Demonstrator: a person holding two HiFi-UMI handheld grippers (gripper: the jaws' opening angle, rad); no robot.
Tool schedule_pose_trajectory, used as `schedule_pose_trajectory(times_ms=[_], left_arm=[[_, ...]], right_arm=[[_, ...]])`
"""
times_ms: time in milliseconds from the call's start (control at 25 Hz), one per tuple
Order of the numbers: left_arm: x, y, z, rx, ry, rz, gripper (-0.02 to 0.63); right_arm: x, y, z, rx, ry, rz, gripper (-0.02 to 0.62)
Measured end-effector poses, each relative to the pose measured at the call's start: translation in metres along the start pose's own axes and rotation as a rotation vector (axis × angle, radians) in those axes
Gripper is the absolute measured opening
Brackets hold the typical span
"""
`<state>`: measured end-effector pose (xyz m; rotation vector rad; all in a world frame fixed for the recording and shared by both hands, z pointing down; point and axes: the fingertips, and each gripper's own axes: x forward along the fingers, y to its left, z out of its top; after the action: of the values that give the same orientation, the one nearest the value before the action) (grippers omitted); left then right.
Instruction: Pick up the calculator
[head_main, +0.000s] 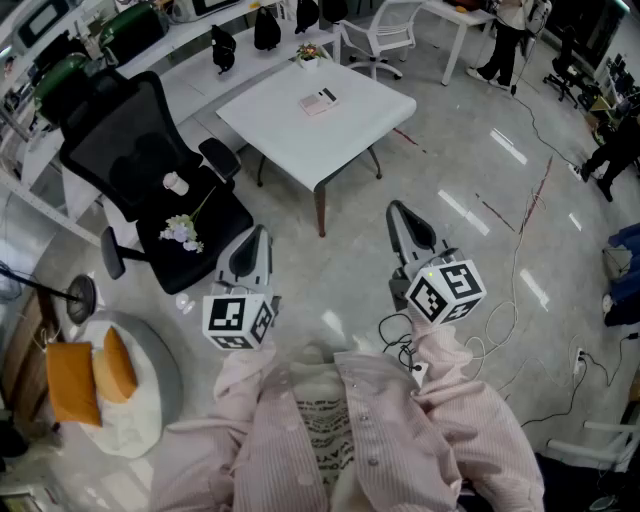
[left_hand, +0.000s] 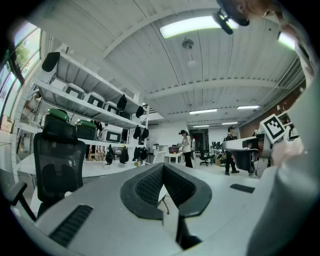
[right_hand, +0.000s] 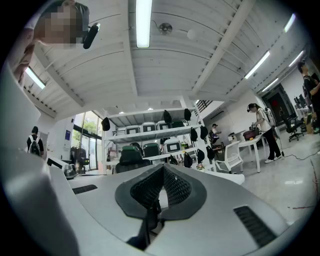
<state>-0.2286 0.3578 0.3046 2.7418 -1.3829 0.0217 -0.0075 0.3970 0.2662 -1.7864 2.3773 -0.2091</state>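
- While both hang over the glossy floor (head_main: 450, 170), the left gripper (head_main: 251, 240) and right gripper (head_main: 402, 215) have jaws pressed together on nothing.
- Well ahead, the calculator (head_main: 319, 101) lies on the white table (head_main: 330, 150).
- Beside the table, near the left gripper, stands a black office chair (head_main: 140, 160) carrying flowers (head_main: 182, 232).

Lit brightly and evenly by ceiling strip lamps (right_hand: 143, 22). Shows glare streaks on the glossy floor (head_main: 470, 215) at the head view's right and a soft shadow beneath the table (head_main: 320, 145). Bends hard and darkens to black at the corners of both gripper views; blurs in the near foreground.
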Motion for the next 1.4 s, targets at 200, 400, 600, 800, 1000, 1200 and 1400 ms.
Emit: schedule_pose_trajectory(times_ms=[200,400,600,800,1000,1200,1400], left_arm=[[0.004,-0.012,-0.003,-0.002,0.003,0.013,0.0],[0.005,-0.024,-0.006,-0.007,0.0,0.023,0.0],[0.005,-0.038,-0.01,-0.01,0.002,0.023,0.0],[0.006,-0.038,-0.014,-0.012,0.009,0.033,0.0],[0.015,-0.035,-0.02,-0.023,0.019,0.037,0.0],[0.033,-0.029,-0.027,-0.033,0.034,0.039,0.0],[0.073,-0.016,-0.035,-0.047,0.042,0.035,0.0]], right_arm=[[-0.004,-0.012,0.001,-0.009,0.0,0.013,0.0],[-0.011,-0.013,-0.004,-0.002,0.009,0.089,0.002],[-0.018,-0.02,-0.009,0.04,0.021,0.116,0.043],[-0.018,-0.029,-0.011,0.071,0.012,0.108,0.126],[-0.008,-0.036,-0.017,0.107,0.018,0.111,0.182],[0.006,-0.049,-0.025,0.122,0.032,0.105,0.207],[0.035,-0.075,-0.034,0.133,0.049,0.089,0.218]])
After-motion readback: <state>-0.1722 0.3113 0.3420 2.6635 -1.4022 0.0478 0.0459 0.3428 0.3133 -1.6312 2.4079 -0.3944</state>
